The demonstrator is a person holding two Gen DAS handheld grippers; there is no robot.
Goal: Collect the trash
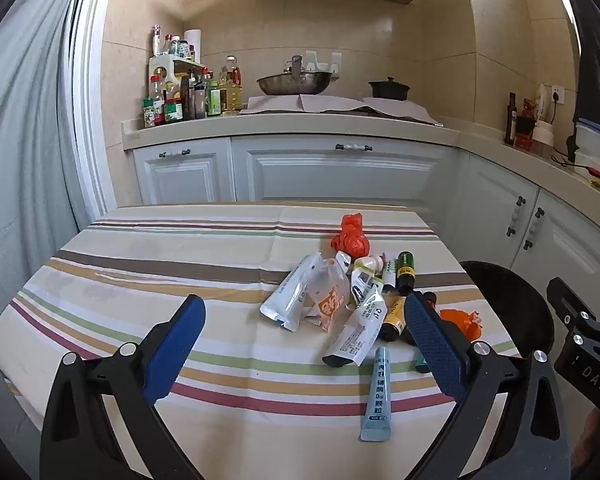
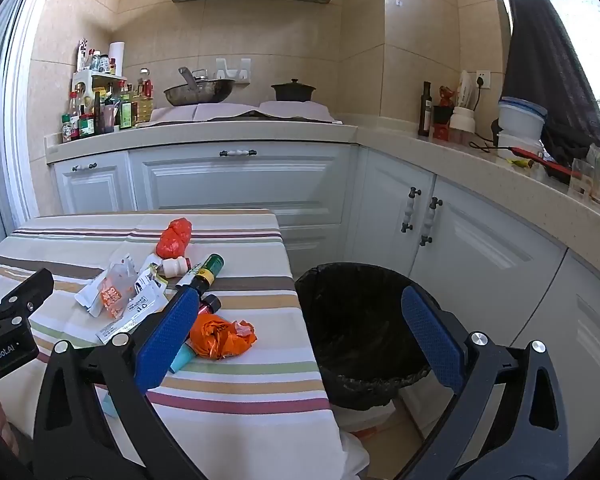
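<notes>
Much of the litter was half hidden: the right blue pad of the left tongs [image 1: 305, 334] covered part of a brown bottle [image 1: 394, 317] and a teal item behind it, and the left pad of the right tongs [image 2: 309, 330] cut off the red-capped tube [image 2: 208, 305] and a pale blue tube beneath it. Both pairs of tongs hung open and held nothing. The pile of sachets [image 1: 342, 304] and small bottles lay heaped on the striped desk [image 1: 140, 280] toward its right edge, with a knotted orange bag [image 1: 350, 236] at the far side and a crumpled orange wrapper [image 2: 222, 336] nearest the edge — the print on most packets was too small to read. A blue-white tube [image 1: 378, 396] lay apart, closer in. The black-lined bin [image 2: 364, 332] stood just beside the desk's right edge, mouth open, below the white cabinets [image 2: 460, 240]; the desk's left half was bare cloth.
</notes>
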